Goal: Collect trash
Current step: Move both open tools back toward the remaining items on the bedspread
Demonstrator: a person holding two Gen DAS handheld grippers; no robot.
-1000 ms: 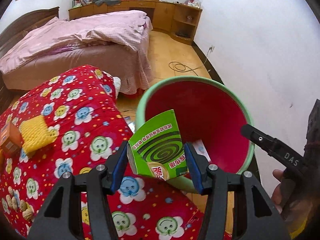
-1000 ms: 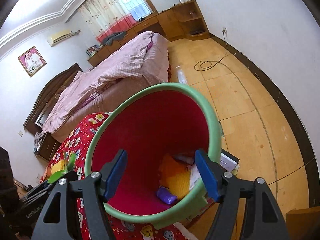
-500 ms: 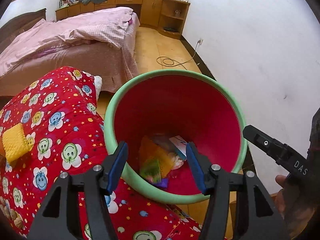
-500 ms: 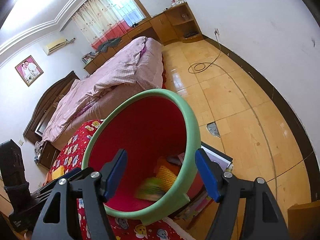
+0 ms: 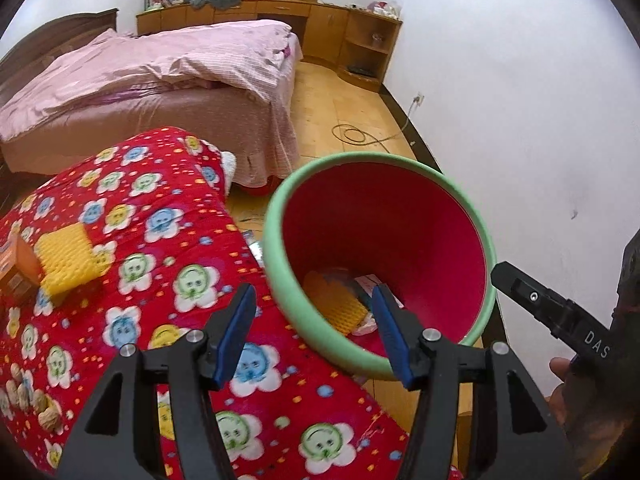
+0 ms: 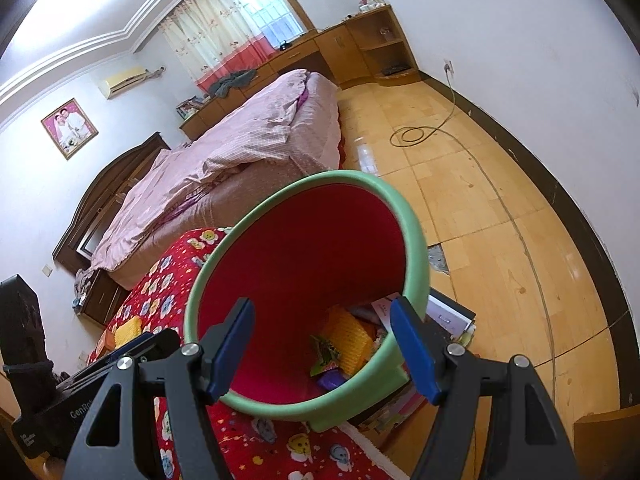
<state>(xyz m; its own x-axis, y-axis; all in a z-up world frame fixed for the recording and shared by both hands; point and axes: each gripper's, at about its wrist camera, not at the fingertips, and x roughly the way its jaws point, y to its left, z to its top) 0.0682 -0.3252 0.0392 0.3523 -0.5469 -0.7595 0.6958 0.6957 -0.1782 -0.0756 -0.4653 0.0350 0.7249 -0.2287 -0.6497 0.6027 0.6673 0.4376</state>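
Observation:
A red bin with a green rim stands beside the red flowered quilt. Inside lie the green box, a yellow sponge, a purple item and papers. My left gripper is open and empty, above the quilt's edge by the bin rim. My right gripper is open and empty over the bin mouth. On the quilt lie a yellow sponge, an orange box and walnuts.
A pink bed stands behind the quilt. Wooden cabinets line the far wall. A cable lies coiled on the wood floor. Papers or books lie on the floor beside the bin. The white wall is at the right.
My left gripper opened and dropped the green box into the bin, then drew back left over the quilt. The right gripper stayed open over the bin.

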